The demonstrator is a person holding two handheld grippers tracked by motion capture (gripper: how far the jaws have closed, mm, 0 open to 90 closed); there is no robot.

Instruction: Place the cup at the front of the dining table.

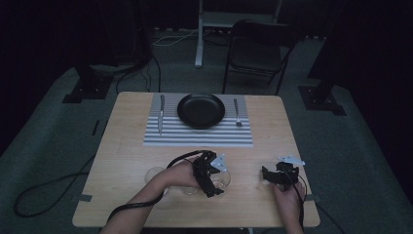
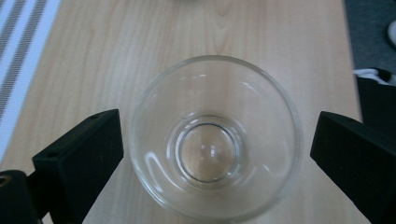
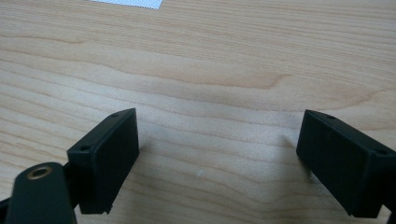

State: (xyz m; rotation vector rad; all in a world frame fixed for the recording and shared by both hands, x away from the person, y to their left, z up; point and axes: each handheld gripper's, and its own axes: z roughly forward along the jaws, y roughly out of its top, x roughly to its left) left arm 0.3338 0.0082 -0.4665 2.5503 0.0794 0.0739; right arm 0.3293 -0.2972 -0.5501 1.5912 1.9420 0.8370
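The left gripper [image 2: 212, 154] straddles a clear round drinking glass [image 2: 215, 137] (jaws apart, not touching), while the right gripper [image 3: 217, 163] gapes over the light wooden tabletop [image 3: 210, 70].

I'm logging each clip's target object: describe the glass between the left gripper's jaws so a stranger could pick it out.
On the light wooden table, look at the near edge, short of the grey striped placemat. Three clear glasses stand there in a row; the target is the clear round glass tumbler, upright and empty. It alone sits between the open jaws of the left gripper.
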